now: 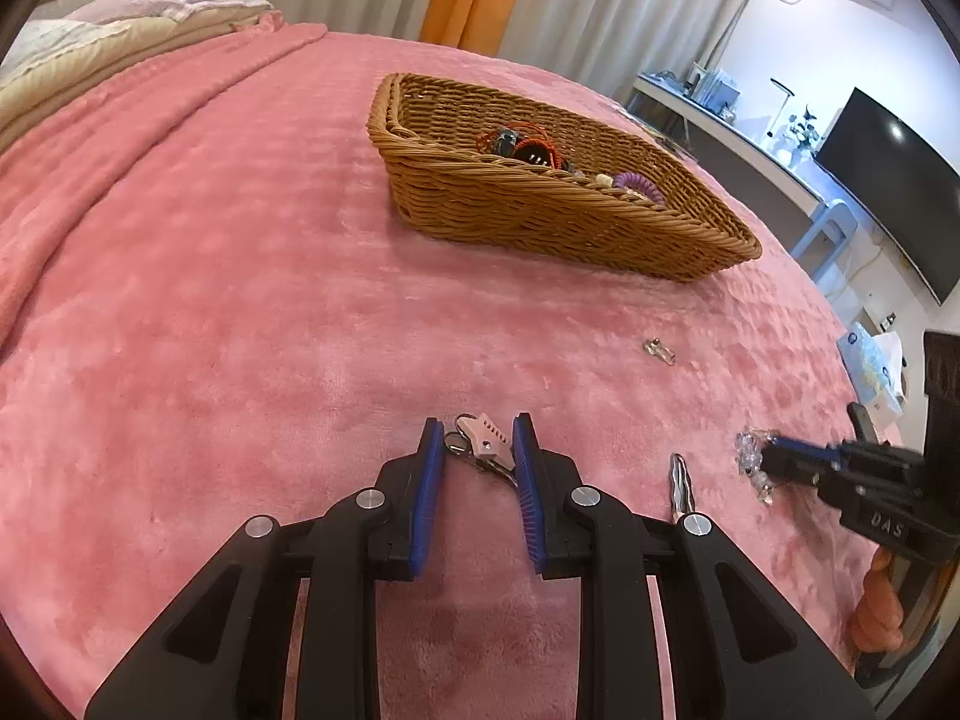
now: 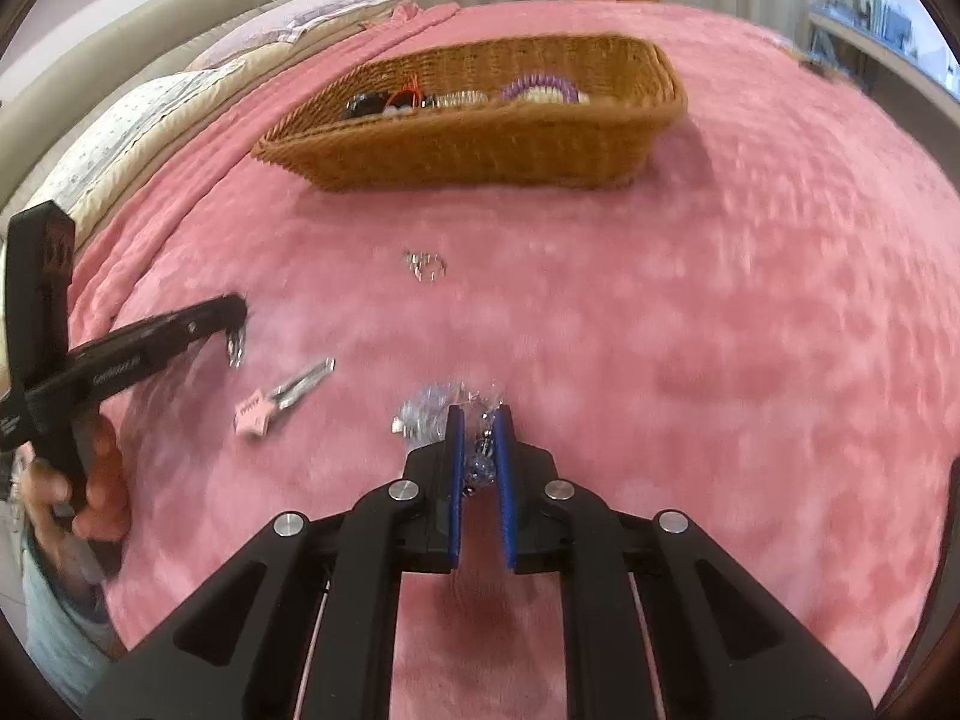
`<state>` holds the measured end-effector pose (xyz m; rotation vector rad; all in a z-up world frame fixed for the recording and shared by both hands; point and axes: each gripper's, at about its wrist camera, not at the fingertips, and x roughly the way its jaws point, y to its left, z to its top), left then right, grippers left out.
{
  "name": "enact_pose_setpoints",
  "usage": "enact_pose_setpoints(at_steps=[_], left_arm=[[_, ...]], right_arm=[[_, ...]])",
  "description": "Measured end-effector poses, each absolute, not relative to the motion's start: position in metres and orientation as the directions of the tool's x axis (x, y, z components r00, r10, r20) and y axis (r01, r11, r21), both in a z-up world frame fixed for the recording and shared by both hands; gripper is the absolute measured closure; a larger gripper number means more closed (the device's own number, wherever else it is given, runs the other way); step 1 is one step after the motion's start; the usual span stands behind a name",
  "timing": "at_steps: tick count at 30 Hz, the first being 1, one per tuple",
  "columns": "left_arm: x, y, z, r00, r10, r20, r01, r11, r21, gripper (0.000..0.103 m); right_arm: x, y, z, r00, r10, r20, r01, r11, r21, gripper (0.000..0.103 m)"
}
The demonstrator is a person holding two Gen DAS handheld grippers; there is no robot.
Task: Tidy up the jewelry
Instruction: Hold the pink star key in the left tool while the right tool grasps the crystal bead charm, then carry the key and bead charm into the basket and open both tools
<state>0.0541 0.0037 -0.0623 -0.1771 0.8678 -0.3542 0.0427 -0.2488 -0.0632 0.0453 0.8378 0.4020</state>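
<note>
A wicker basket sits on the pink blanket and holds beads and a purple coil band. My left gripper is open, its jaws either side of a pink star hair clip lying on the blanket. My right gripper has its jaws closed narrowly around a clear crystal bracelet on the blanket; it also shows in the left wrist view. A small clear piece lies between the grippers and the basket, also seen in the right wrist view.
A silver hair clip lies right of my left gripper. Pillows and a folded quilt lie at the far left. A desk with a monitor stands beyond the bed's right edge. A tissue box is nearby.
</note>
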Motion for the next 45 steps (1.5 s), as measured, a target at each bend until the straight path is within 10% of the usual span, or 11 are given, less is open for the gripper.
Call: enact_pose_setpoints(at_steps=[5,15,18,22,45], left_arm=[[0.054,0.005,-0.063,0.594,-0.376,-0.711,0.234,0.927,-0.295,0.081],[0.054,0.006,-0.062,0.594,-0.383,-0.707,0.241,0.924,-0.297,0.081],[0.053,0.007,-0.062,0.596,-0.382,-0.706,0.244,0.924,-0.293,0.081],[0.050,0.003,-0.059,0.609,-0.377,-0.698,0.257,0.926,-0.275,0.081],[0.040,-0.010,0.050,0.730,-0.474,-0.492,0.433,0.878,-0.203,0.081]], right_arm=[[0.035,-0.249,-0.060,0.612,0.365,-0.702,-0.334,0.924,0.189,0.055],[0.036,-0.217,-0.069,0.641,0.279,-0.716,-0.330,0.941,0.071,0.054],[0.032,-0.210,-0.070,0.652,0.270,-0.708,-0.348,0.937,0.037,0.057],[0.024,-0.208,-0.068,0.654,0.296,-0.696,-0.384,0.923,0.032,0.093],[0.024,-0.218,0.057,0.806,0.352,-0.476,-0.404,0.915,-0.008,0.095]])
